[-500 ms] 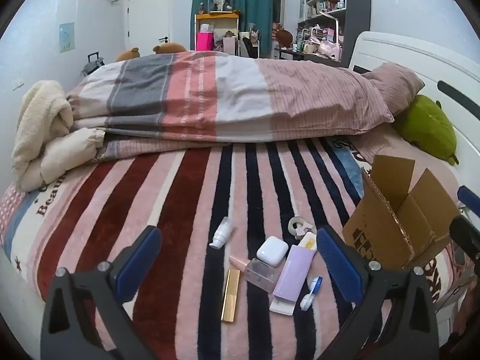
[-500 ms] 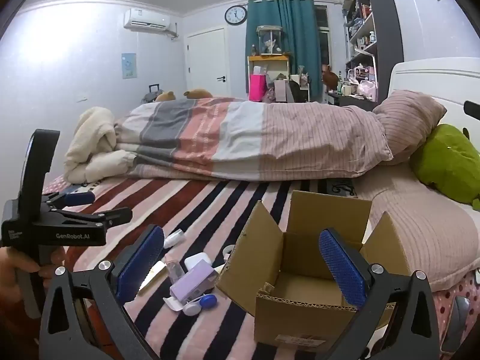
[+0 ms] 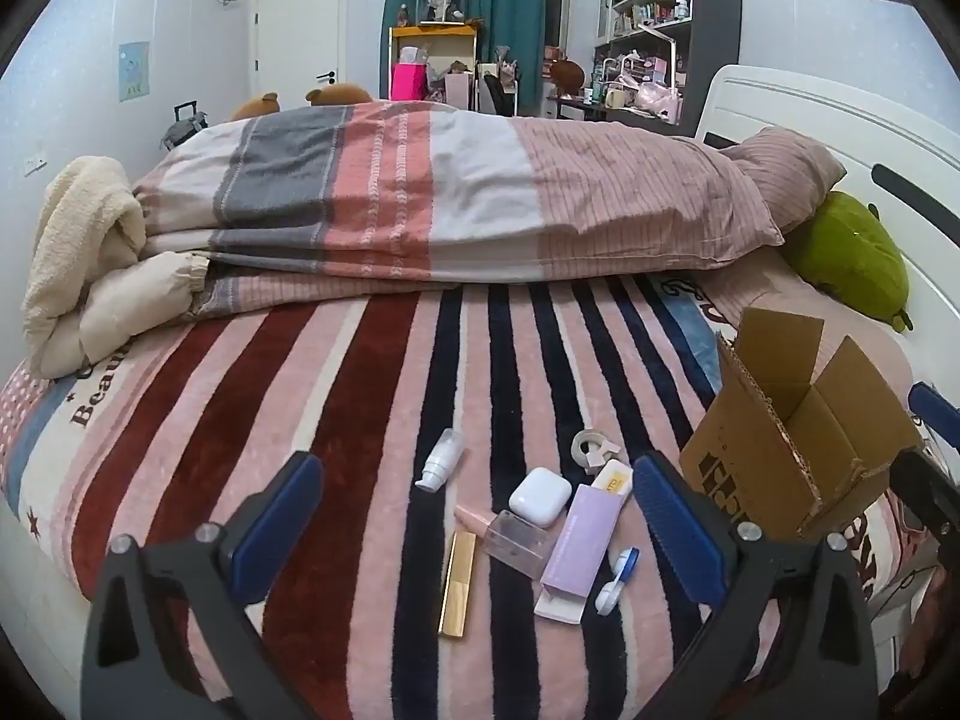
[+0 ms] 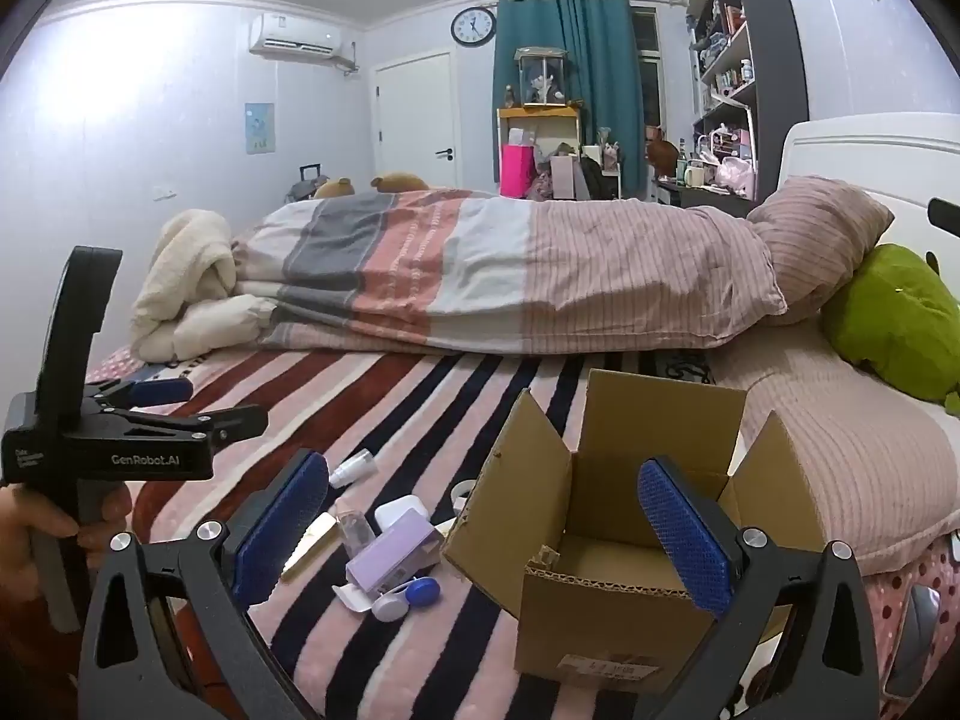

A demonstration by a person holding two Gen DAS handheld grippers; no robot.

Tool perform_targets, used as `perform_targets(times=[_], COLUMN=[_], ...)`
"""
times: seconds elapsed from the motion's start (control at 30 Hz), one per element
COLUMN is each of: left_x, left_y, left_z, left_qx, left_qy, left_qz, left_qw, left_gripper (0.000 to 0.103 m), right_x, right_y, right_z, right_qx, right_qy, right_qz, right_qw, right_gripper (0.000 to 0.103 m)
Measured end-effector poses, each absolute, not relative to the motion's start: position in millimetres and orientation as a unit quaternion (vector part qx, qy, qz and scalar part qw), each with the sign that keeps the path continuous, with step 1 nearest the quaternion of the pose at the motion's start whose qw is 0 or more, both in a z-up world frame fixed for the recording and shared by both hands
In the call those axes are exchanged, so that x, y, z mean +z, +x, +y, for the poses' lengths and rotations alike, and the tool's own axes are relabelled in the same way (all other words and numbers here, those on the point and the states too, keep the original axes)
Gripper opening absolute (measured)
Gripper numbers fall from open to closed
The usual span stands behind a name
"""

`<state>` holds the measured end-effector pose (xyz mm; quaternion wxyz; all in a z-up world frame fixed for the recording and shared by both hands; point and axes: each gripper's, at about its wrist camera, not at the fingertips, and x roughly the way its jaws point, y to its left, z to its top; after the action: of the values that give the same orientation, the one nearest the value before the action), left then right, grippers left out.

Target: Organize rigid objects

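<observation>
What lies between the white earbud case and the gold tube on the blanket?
A clear bottle with a pink cap lies between the white earbud case and the gold tube, touching the case; the left wrist view shows it best.

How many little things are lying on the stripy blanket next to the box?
8: spray bottle, tape roll, earbud case, yellow-white tube, purple box, clear bottle, gold tube, lens case. Others may hide beneath.
</observation>
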<state>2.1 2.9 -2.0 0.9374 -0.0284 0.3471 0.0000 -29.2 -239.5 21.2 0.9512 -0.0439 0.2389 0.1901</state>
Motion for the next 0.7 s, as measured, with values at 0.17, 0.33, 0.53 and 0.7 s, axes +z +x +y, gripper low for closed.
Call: perform_targets(times=[0.17, 0.33, 0.53, 0.7], left_x=[1.3, 0.9, -0.8, -2.1], left_y=[-6.7, -7.9, -6.6, -3.7], left_z=[2.1, 1.8, 2.3, 3.0], left_qx=[0.005, 0.011, 0.012, 0.017], left_qy=[-0.026, -0.023, -0.026, -0.025], left_qz=[0.344, 0.344, 0.347, 0.349], left_qw=[0.939, 0.938, 0.937, 0.937], left_gripper=[0.103, 0.102, 0.103, 0.103], right_x=[20.6, 17.9, 15.9, 15.5], right_y=[-29.7, -30.1, -34.2, -35.4], right_z=[-238.6, -235.6, -236.3, -236.1], right_qx=[0.189, 0.185, 0.188, 0.188], right_qy=[-0.043, -0.046, -0.046, -0.046], right_qz=[0.239, 0.238, 0.24, 0.24], right_qw=[0.952, 0.952, 0.951, 0.951], right_gripper=[0.103, 0.103, 0.103, 0.103])
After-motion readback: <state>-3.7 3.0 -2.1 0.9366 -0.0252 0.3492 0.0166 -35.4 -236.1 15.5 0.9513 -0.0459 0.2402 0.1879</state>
